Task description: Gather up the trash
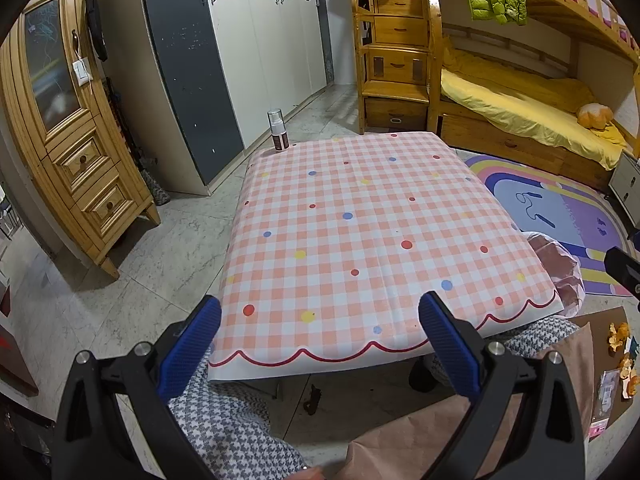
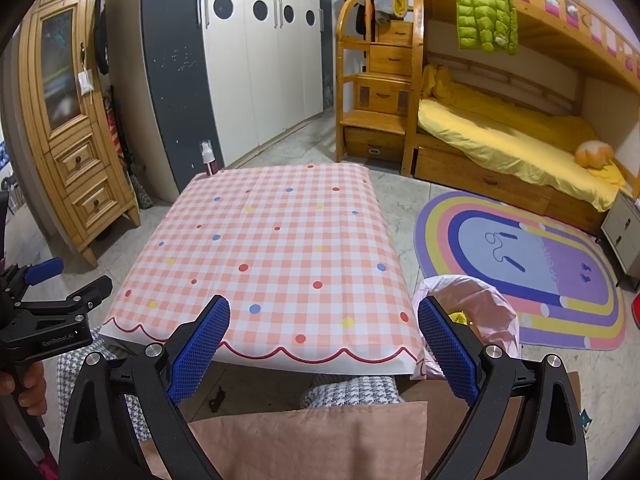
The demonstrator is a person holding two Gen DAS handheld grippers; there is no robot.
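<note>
Left tongs (image 1: pixel 320 320), right tongs (image 2: pixel 324 324): both agape, empty. Step: locating trash. Orange peel (image 1: pixel 618 340) on floor, 3 o'clock; lined bin (image 2: pixel 472 308) beside bench (image 2: pixel 280 248). Next: reach peel.

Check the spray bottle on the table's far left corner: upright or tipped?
Upright. The spray bottle stands on its base at the far left corner of the checked tablecloth, clear cap on top; the right wrist view shows the same.

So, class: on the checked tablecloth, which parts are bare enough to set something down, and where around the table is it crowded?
Almost the whole checked tablecloth is bare, from the scalloped near edge to the far edge. Only the far left corner is taken, by a pump bottle. Crowding sits off the table: the pink-lined trash bin at its near right corner, and orange peels on the brown sheet by the floor.
</note>
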